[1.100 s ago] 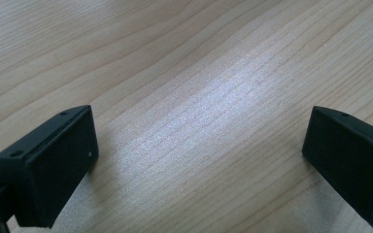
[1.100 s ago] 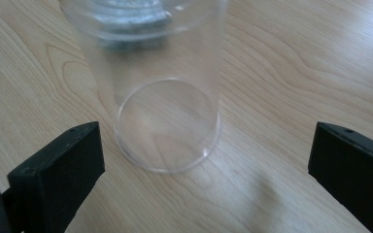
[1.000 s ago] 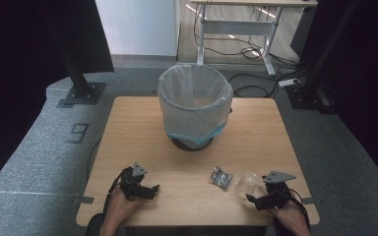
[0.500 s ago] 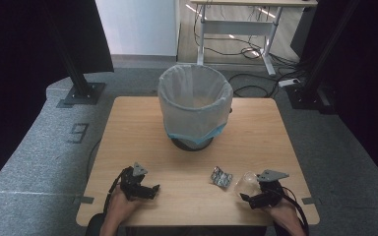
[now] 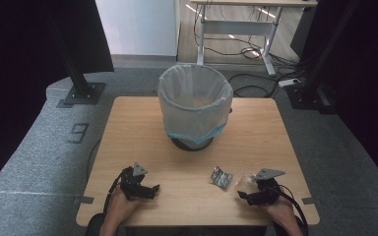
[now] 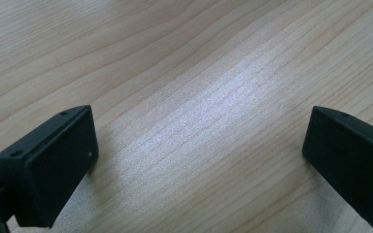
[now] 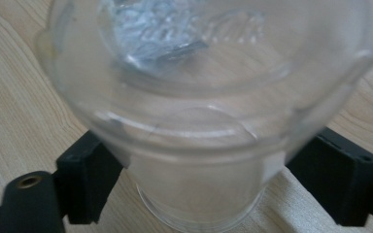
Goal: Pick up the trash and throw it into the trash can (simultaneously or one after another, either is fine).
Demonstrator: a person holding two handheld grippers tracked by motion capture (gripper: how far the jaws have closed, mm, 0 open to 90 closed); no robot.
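Right tongs (image 5: pixel 243 195): at near right edge of the surface (image 5: pixel 187 201), jaws level, pointing left across it. A clear plastic cup (image 7: pixel 209 121) sits between the jaws. In the right gripper view both black pads sit against the cup wall near its base, one each side. Jaws have just been closing; they now pinch the cup.

Cup position: lying on its side on the wood, at near right, just beyond the right hand (image 5: pixel 280 216). In the high view it reads as a pale glint (image 5: pixel 248 178) beside the grey plate. Long axis approx. along the tongs' line of sight: base toward the camera, open mouth away. Lettering on the far wall is blurred, not legible.

Left tongs (image 5: pixel 153 189): at near left, well apart from the cup. Jaws spread wide, bare wood between them in the left gripper view (image 6: pixel 199 145). Left hand (image 5: pixel 120 209) rests at the surface edge.

Adjacent item: crumpled silver wrapper (image 5: pixel 221 176), just left of the cup, near its mouth; also seen through the cup wall (image 7: pixel 150 29). Contact w/ cup: cannot tell.

Farther: bin (image 5: pixel 195 105) w/ pale liner, upright, at centre-far of the surface, well apart from both tongs.
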